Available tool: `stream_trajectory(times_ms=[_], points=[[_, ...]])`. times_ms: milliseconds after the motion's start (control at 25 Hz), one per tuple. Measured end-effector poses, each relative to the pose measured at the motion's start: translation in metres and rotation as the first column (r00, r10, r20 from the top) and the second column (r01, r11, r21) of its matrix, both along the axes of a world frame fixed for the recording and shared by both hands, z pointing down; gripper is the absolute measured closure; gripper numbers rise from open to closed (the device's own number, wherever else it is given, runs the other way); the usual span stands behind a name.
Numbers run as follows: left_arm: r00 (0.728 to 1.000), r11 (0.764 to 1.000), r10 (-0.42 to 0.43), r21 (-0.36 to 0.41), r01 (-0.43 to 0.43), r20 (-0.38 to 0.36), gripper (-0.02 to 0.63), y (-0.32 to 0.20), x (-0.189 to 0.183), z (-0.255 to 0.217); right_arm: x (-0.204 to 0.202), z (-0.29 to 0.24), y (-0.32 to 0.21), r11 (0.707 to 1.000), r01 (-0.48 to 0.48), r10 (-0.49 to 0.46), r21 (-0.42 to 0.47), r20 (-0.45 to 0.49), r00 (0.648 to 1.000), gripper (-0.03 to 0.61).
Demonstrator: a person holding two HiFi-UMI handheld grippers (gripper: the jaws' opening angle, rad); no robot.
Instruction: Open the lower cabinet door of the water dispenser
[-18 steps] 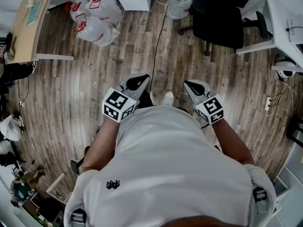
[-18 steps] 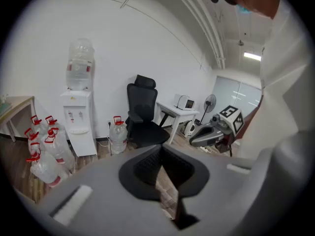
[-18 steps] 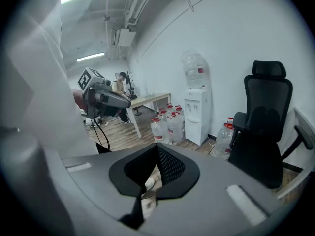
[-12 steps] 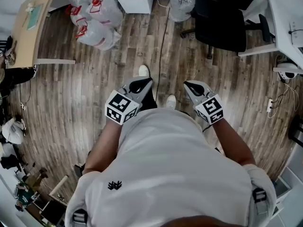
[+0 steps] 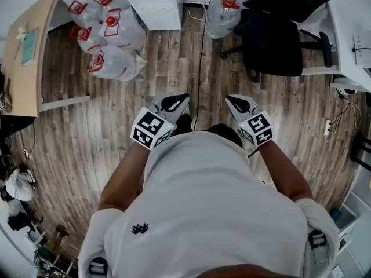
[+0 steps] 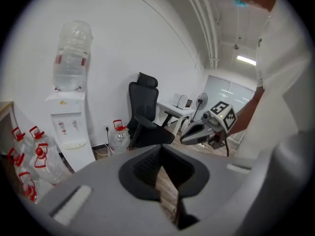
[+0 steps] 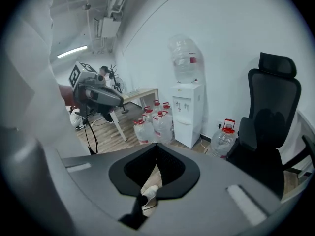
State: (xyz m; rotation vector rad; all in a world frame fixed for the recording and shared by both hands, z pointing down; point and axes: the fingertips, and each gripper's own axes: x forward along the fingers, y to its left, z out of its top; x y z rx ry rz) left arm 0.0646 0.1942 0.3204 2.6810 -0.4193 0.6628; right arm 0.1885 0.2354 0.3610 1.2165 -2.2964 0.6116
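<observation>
Bright, even indoor light; fisheye warping, dark corners.

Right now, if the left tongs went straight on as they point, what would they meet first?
Likely the wooden floor: the left tongs tilt downward at bare planks, short of the water dispenser. Depth is unclear.

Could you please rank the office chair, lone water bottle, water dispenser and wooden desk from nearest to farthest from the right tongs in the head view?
From the right tongs:
1. Office chair, ahead right.
2. Lone water bottle, beside the chair.
3. Water dispenser, ahead left.
4. Wooden desk, far left.
</observation>
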Motion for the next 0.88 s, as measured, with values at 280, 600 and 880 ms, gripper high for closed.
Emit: stream_trajectory(times_ms=[280,600,880], points=[[0.999,0.999,0.042,0.005,-0.042,0.019,0.555,-0.086,-0.02,0.012,-0.027,0.032,-0.102,0.998,0.008,-0.009,-0.058,-0.02,1.0,0.569],[0.997,0.999,-0.015,-0.027,0.017,0.071,0.555,-0.158,0.02,0.053,0.005,0.112,-0.236,0.993,0.092,-0.095,-0.074,-0.034,0.995,0.52],[0.991,0.993,-0.018,-0.11,0.033,0.133,0.555,-0.26,0.048,0.083,0.016,0.226,-0.389,0.973,0.141,-0.149,-0.183,-0.034,0.988,0.493]])
